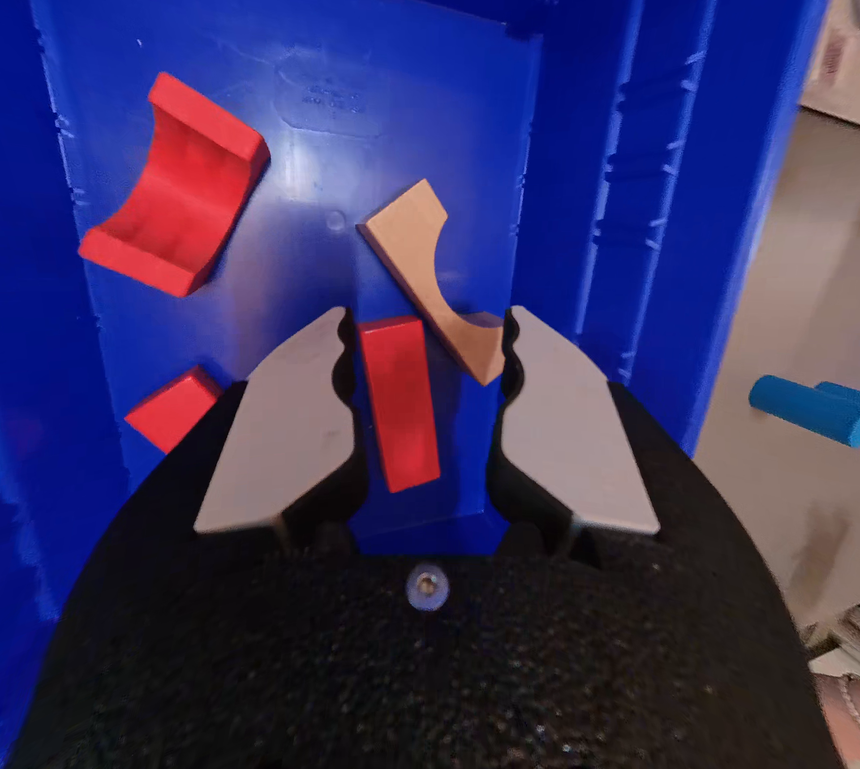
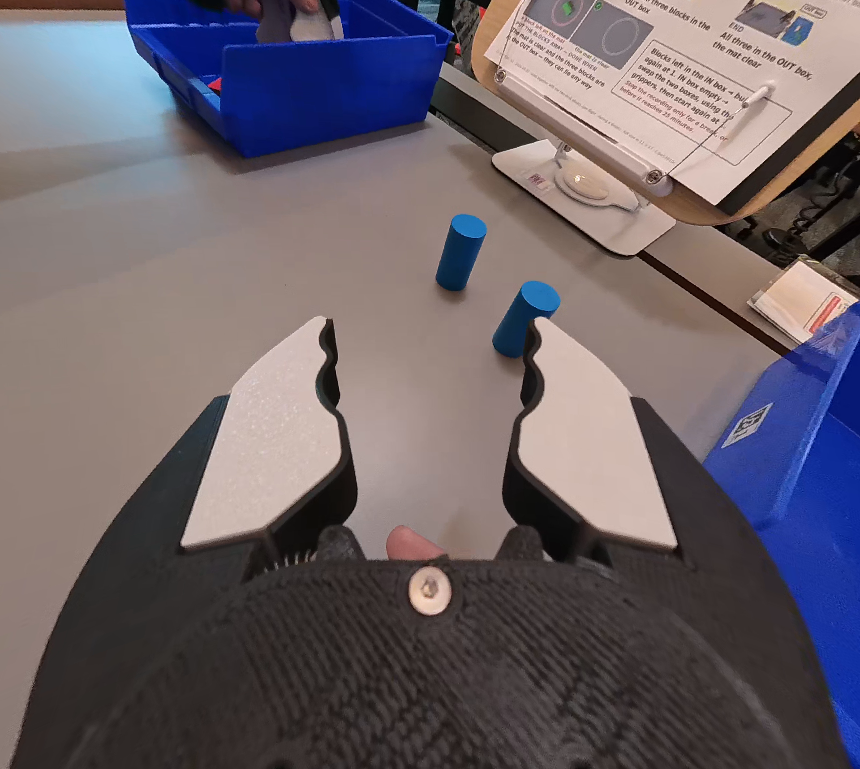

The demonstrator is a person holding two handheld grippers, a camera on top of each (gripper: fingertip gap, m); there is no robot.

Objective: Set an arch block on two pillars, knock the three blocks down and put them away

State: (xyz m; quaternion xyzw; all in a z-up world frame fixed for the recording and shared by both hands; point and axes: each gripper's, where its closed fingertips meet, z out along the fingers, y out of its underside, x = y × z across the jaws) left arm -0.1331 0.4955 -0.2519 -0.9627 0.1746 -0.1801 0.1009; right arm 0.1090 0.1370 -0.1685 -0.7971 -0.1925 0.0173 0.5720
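In the left wrist view, a red arched block [image 1: 174, 183] and a smaller red block [image 1: 174, 407] lie at the left of the blue bin's floor [image 1: 298, 169]. The left claw [image 1: 426, 346] reaches down into the bin, its jaws spread on either side of a long red block [image 1: 400, 402] without touching it; a tan curved block [image 1: 433, 276] lies just beside the right jaw. In the right wrist view, the right claw [image 2: 430, 351] hovers over the grey table [image 2: 186, 258], jaws apart and empty. Two blue cylinders [image 2: 460, 252] [image 2: 523, 318] stand ahead, the nearer just beside its right finger. A paper stand [image 2: 651, 72] sits at the far right.
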